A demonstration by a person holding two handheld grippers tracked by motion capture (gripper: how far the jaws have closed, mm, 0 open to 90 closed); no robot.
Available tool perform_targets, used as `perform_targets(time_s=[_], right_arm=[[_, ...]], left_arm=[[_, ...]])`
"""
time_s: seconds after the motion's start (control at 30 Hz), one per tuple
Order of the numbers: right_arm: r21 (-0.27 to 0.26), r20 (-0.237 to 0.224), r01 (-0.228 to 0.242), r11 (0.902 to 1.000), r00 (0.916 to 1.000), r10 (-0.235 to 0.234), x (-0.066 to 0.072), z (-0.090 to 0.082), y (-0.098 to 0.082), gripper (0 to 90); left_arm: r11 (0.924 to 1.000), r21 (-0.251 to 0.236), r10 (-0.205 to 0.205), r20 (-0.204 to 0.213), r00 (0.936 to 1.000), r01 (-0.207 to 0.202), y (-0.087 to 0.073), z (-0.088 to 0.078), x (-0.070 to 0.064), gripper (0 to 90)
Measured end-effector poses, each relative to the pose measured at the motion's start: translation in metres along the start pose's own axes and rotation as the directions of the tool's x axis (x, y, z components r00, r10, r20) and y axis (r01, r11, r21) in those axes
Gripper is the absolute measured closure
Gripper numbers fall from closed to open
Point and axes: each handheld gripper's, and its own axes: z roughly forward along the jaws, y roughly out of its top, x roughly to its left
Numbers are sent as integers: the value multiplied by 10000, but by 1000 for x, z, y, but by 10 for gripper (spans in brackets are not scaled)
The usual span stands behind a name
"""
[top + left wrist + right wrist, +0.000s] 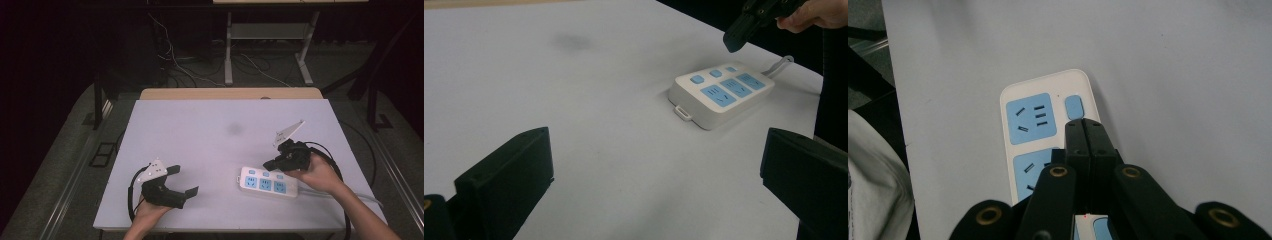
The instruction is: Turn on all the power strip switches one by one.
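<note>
- Power strip (268, 182): smooth white plastic housing with a slight sheen; socket faces and buttons in matt light-blue plastic.
- Table (210, 135): matt, pale, smooth top, with a faint grey smudge at the upper centre of the high view; a light wood edge (230, 93) runs along the far side.
- Left gripper (180, 181): matt black plastic jaws with a fine-grained surface; flat light-grey plate on top.
- Right gripper (1084, 137): matt black plastic jaws; brass-coloured metal inserts (1058, 172) in the linkage arms.
</note>
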Motion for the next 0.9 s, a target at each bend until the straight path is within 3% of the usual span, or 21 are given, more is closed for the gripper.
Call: perform_targets(time_s=[0.53, 0.9], right_arm=[[236, -217, -273, 9993, 9994, 278, -5, 17, -11, 900], [372, -112, -321, 9988, 9994, 325, -7, 23, -13, 900]], left_arm=[[10000, 40, 35, 13, 10000, -35, 0, 0, 0, 0], [10000, 22, 31, 16, 10000, -31, 0, -1, 0, 0]])
